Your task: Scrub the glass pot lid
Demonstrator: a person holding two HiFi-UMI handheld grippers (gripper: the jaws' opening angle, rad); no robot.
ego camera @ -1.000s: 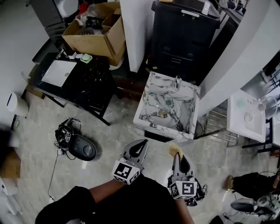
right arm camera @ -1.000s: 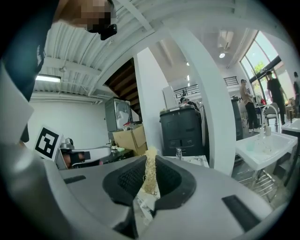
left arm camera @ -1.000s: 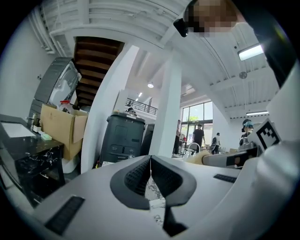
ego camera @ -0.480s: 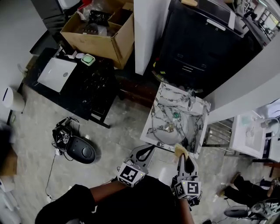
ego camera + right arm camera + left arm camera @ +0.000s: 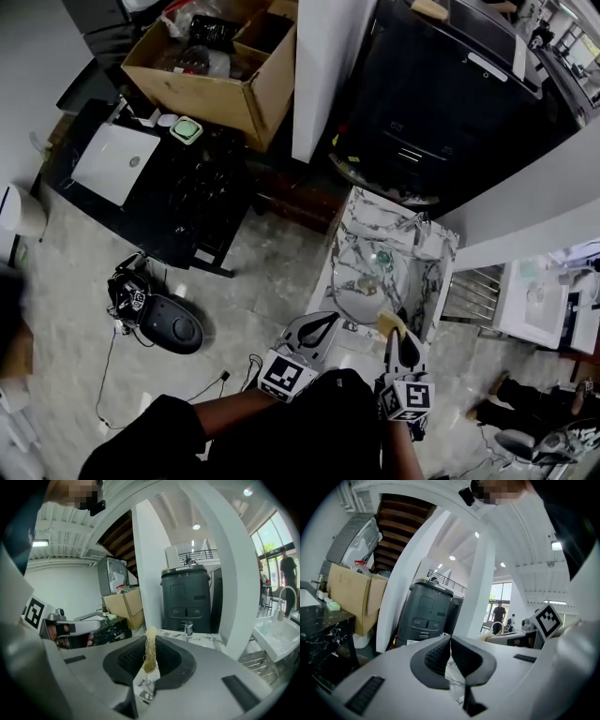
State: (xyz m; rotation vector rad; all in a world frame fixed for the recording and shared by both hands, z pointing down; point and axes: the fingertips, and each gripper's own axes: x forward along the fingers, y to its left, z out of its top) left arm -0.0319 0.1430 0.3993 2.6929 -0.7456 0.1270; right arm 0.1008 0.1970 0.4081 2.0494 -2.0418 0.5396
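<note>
Left claw (image 5: 450, 640) is closed pad to pad with nothing between its jaws, and right claw (image 5: 150, 642) is clamped on a thin yellowish scrubber (image 5: 388, 322) that stands up past the jaw tips. Both hang side by side just above the near rim of the marble sink (image 5: 373, 208). The glass pot lid (image 5: 367, 277) lies down in the basin, ahead of both claws and touched by neither.

The sink sits in a tight spot. A white pillar (image 5: 323, 75) stands off its far left corner, a slanting white wall (image 5: 525, 202) runs along its right side, and a black cabinet (image 5: 441, 103) stands behind it. Bare floor (image 5: 253, 281) lies open on the left, and the black table (image 5: 178, 192) is well apart from the sink. A cardboard box (image 5: 220, 66) sits beyond that table.

The lid is hard to read: a clear round shape against marble veining, with its edge lost in places. The claws cover part of the near rim. In both gripper views the jaws block the basin, leaving only a sliver of marble in the gap below the pads. The person's dark sleeve (image 5: 178, 436) fills the bottom of the head view.
</note>
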